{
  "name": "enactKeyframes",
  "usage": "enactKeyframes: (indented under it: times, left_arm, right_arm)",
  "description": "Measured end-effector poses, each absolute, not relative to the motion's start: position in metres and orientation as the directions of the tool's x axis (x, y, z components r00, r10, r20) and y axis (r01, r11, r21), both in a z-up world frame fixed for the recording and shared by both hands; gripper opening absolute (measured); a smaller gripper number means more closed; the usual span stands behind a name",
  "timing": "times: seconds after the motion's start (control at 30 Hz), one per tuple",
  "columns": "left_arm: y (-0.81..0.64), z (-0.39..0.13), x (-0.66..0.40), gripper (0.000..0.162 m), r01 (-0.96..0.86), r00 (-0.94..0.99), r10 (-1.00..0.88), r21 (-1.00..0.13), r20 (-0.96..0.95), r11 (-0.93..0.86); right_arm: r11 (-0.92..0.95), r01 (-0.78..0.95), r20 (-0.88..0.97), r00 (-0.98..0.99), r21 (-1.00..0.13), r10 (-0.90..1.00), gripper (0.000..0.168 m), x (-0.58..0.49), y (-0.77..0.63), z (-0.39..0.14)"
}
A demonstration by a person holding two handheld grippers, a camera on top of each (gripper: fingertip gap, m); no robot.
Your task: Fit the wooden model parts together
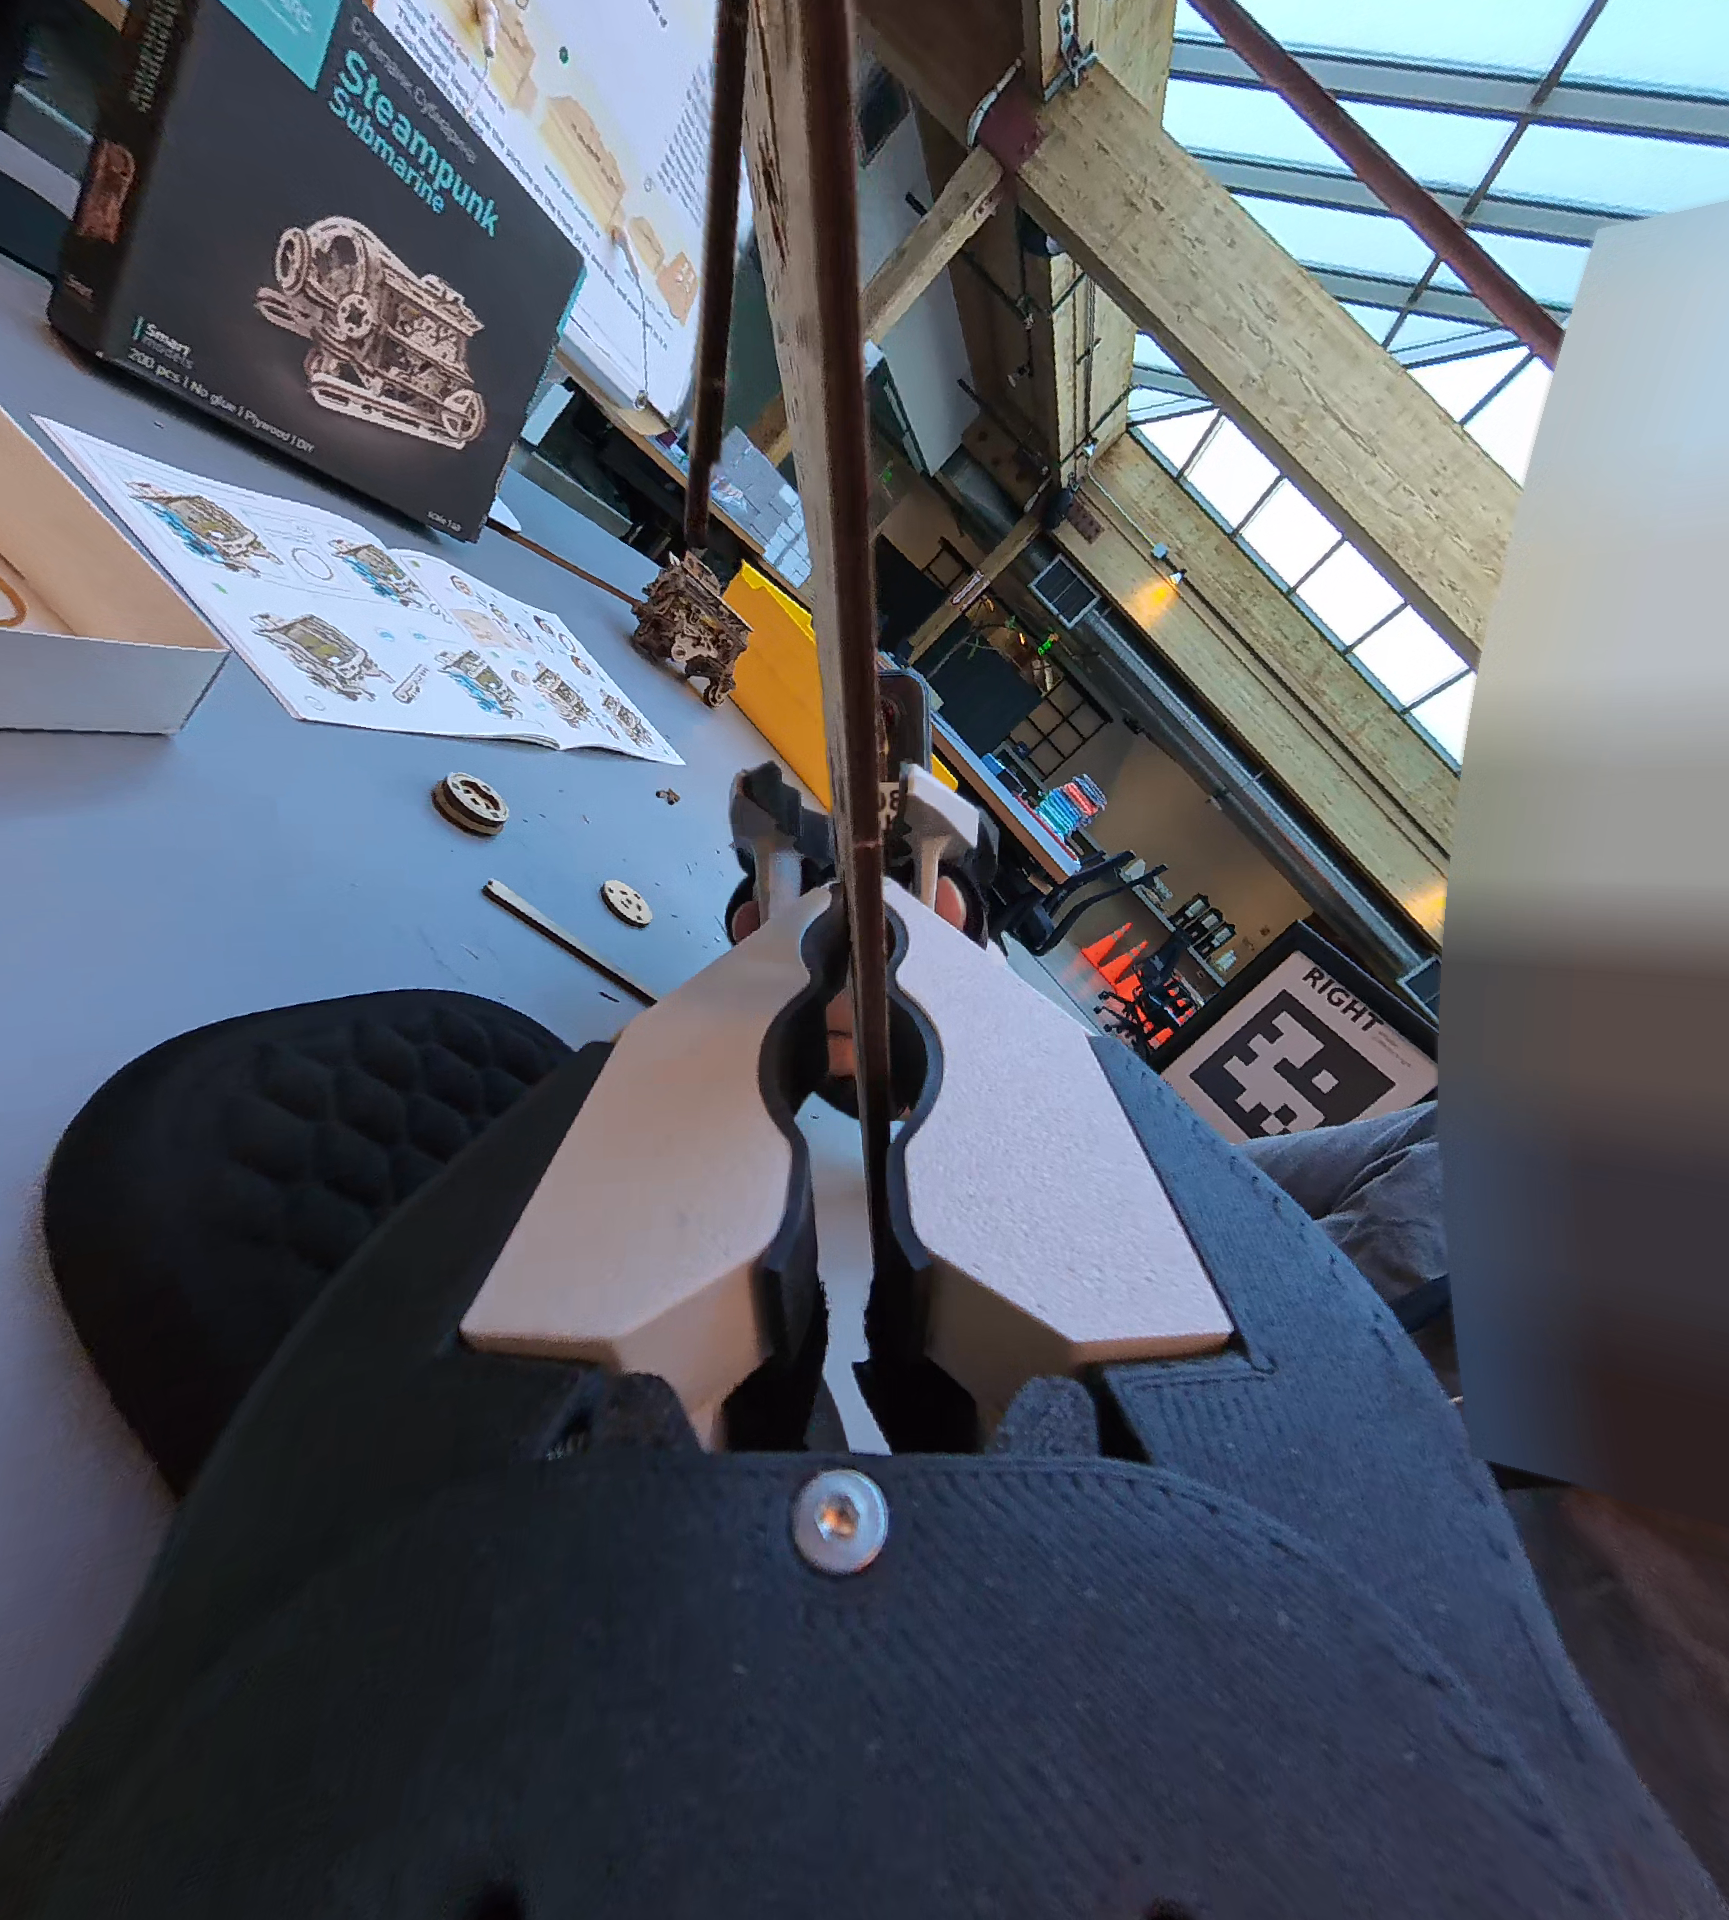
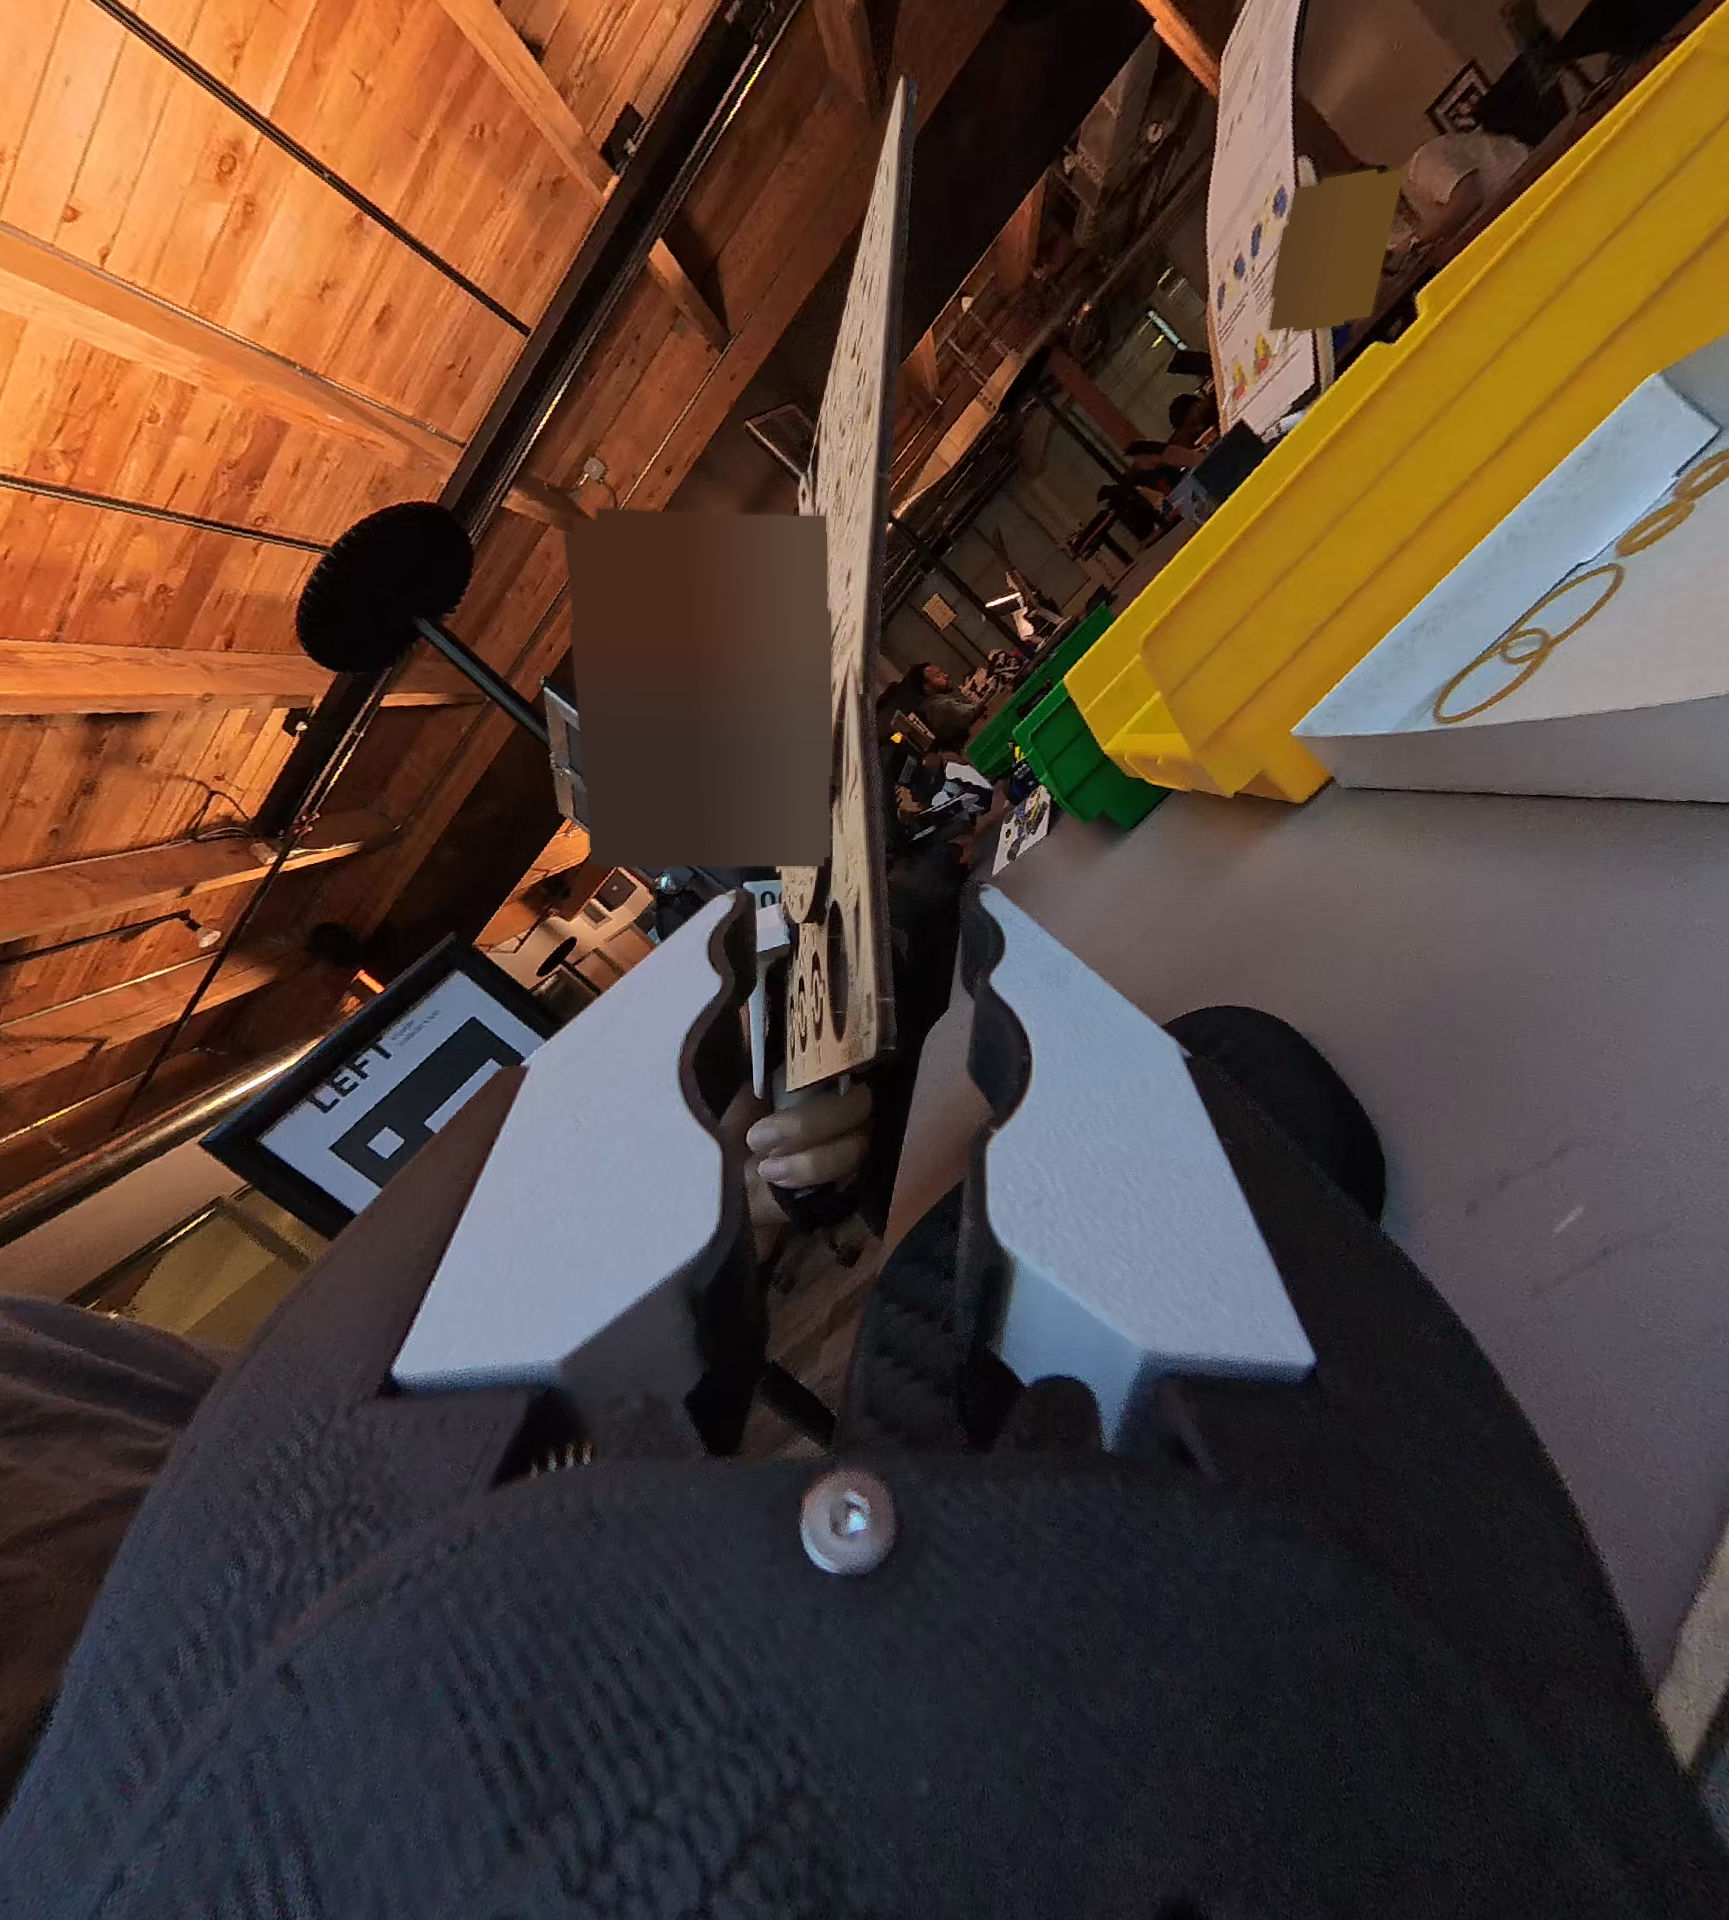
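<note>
My left gripper (image 1: 855, 912) is shut on the lower edge of a thin plywood parts sheet (image 1: 824, 468), which stands upright and shows edge-on in the left wrist view. In the right wrist view the same sheet (image 2: 865, 520) shows its laser-cut face. My right gripper (image 2: 860, 914) is open, with its fingers on either side of the sheet's lower part; I cannot tell whether they touch it. It also shows in the left wrist view (image 1: 855, 821), just beyond my left gripper. A hand (image 2: 808, 1143) shows below the sheet.
On the grey table (image 1: 216, 914) lie a dark kit box (image 1: 320, 260), an open instruction booklet (image 1: 372, 623), a small built wooden model (image 1: 688, 623), a wooden wheel (image 1: 470, 802), a small disc (image 1: 626, 902) and a thin stick (image 1: 569, 940). A white tray (image 2: 1566, 748) and yellow bins (image 2: 1359, 520) stand at the edge. Tip to tip, the grippers are about 6 cm apart.
</note>
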State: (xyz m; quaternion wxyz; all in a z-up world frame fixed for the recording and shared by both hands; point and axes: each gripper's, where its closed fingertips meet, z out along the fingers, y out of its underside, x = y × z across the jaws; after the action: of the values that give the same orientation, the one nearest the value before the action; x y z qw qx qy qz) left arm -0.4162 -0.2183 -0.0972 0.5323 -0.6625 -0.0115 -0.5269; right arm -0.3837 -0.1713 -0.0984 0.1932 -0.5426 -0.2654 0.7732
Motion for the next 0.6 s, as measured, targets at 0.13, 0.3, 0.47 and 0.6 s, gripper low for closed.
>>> enactKeyframes:
  times: [0.13,0.3,0.47,0.6]
  left_arm:
    - [-0.225,-0.098,-0.434,0.000,0.581,0.481,-0.520,-0.701,0.705,-0.412]
    - [-0.245,-0.090,-0.494,0.000,0.543,0.673,-0.392,-0.779,0.627,-0.314]
    - [-0.266,-0.068,-0.535,0.000,0.483,0.773,-0.312,-0.831,0.553,-0.276]
    - [-0.269,-0.066,-0.530,0.000,0.483,0.756,-0.340,-0.827,0.560,-0.288]
  right_arm:
    - [-0.795,-0.093,-0.752,-0.274,-0.599,0.599,0.039,-0.375,-0.149,-0.099]
    - [-0.777,-0.257,-0.752,-0.209,-0.574,0.625,0.038,-0.356,-0.117,-0.091]
    - [-0.798,-0.250,-0.765,-0.236,-0.548,0.599,0.037,-0.357,-0.119,-0.090]
    - [-0.812,-0.218,-0.773,-0.250,-0.542,0.583,0.037,-0.363,-0.125,-0.094]
